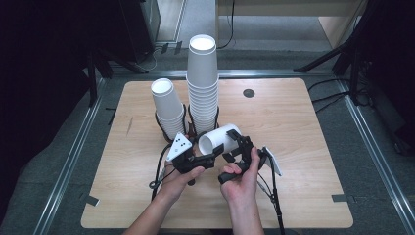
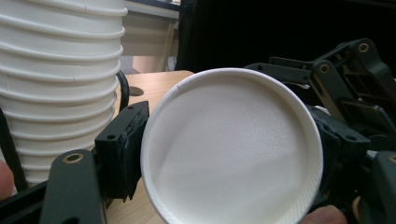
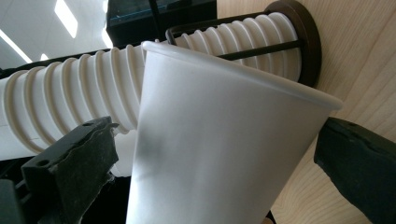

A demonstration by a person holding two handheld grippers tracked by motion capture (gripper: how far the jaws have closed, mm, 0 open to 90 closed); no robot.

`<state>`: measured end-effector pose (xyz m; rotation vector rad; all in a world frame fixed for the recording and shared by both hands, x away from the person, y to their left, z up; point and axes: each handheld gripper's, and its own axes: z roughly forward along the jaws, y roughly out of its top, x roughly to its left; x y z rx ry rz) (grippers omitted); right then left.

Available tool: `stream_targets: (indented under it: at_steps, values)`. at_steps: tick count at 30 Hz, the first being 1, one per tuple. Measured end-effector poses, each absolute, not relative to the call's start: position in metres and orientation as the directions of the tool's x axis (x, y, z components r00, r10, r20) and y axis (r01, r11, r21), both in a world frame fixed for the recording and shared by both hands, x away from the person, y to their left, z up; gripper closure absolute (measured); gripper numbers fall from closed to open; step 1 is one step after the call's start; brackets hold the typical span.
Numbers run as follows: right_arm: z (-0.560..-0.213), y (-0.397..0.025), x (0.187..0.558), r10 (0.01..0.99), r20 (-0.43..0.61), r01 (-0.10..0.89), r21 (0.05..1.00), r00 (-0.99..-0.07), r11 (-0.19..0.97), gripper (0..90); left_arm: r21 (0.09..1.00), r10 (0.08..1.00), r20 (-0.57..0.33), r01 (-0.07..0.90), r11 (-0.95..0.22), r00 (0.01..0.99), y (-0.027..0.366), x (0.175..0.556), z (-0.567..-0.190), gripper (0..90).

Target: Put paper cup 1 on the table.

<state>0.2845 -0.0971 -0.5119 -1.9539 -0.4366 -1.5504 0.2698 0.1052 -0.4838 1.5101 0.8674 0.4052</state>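
You have a single white paper cup (image 1: 219, 139) lying on its side between the two tools, its open mouth towards your left gripper (image 1: 209, 159) and its body gripped across by your right gripper (image 1: 234, 146). Keep the right squeeze light: a thin-walled cup will likely dent if pressed harder, and a dented rim will not nest cleanly.

In the right gripper view the jaws stand on either side of the cup wall, apparently clamping it. In the left gripper view one jaw sits just beside the rim; whether the left gripper actually bites the rim is hard to judge, since the far jaw is hidden behind the cup.

Just beyond your left gripper stand the tall stack of white paper cups in a black wire holder (image 1: 202, 83) and the shorter stack of white cups (image 1: 168, 107). Both your wrists are low over the pale wooden table (image 1: 303, 186), palms turned inward.
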Motion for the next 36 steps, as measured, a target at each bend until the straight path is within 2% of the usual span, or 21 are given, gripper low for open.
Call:
stream_targets:
  at_steps: [13,15,19,27,32,34,36]
  values:
    - [-0.518,-0.091,0.295,-0.155,0.952,0.584,-0.286,0.265,-0.760,0.4,0.959,0.710,-0.243,0.275,0.072,0.661,0.105,0.268,-0.483,23.7]
    - [-0.518,-0.090,0.295,-0.156,0.948,0.574,-0.293,0.276,-0.765,6.4,0.959,0.710,-0.242,0.275,0.071,0.662,0.105,0.268,-0.483,23.7]
    - [-0.516,-0.088,0.293,-0.169,0.949,0.561,-0.295,0.266,-0.774,10.7,0.958,0.710,-0.242,0.279,0.067,0.661,0.105,0.268,-0.484,23.5]
    - [-0.517,-0.088,0.291,-0.169,0.954,0.557,-0.284,0.248,-0.781,13.6,0.961,0.711,-0.231,0.271,0.059,0.664,0.106,0.268,-0.483,22.7]
    - [-0.517,-0.087,0.290,-0.190,0.955,0.557,-0.288,0.228,-0.779,14.7,0.953,0.695,-0.255,0.297,0.062,0.672,0.110,0.269,-0.480,21.4]
    - [-0.517,-0.087,0.290,-0.189,0.959,0.545,-0.276,0.211,-0.792,14.9,0.949,0.691,-0.264,0.310,0.060,0.673,0.112,0.269,-0.478,10.4]
    - [-0.517,-0.088,0.290,-0.189,0.959,0.546,-0.275,0.210,-0.792,14.9,0.943,0.693,-0.273,0.330,0.054,0.667,0.113,0.270,-0.477,8.6]
